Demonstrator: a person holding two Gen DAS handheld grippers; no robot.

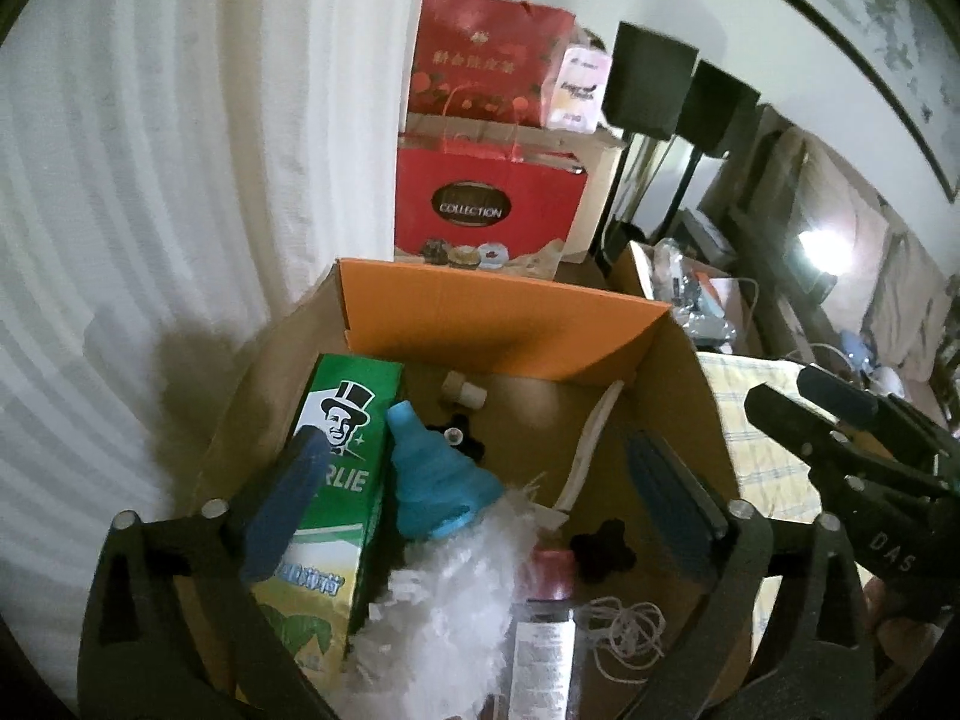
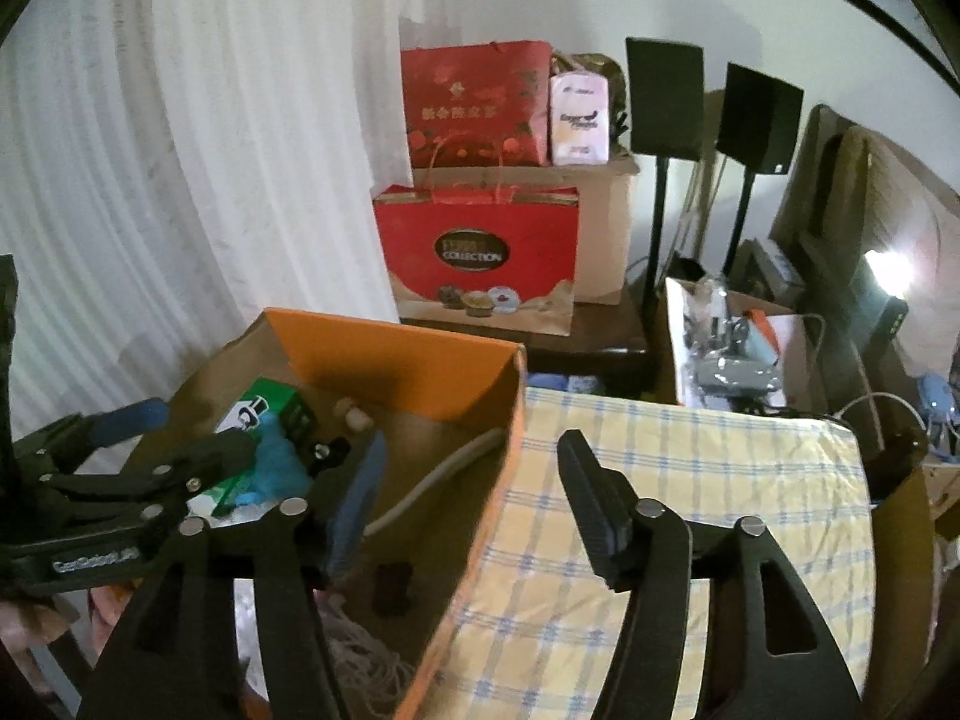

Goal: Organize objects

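Your left gripper (image 1: 480,480) hangs wide open over the box (image 1: 504,312), holding nothing. Between its fingers lie a white duster (image 1: 456,588), a blue funnel (image 1: 432,474) and a green carton (image 1: 336,480); a white cord (image 1: 624,630) sits lower right. Your right gripper (image 2: 474,480) is also spread wide and empty, straddling the box's right wall above the checked cloth (image 2: 660,480). Beyond stand red bags (image 2: 480,252).

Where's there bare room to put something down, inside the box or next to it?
Inside the cardboard box, the floor near the orange flap is barest. Toothpaste carton, blue funnel and white duster crowd its left. The checked cloth alongside is open.
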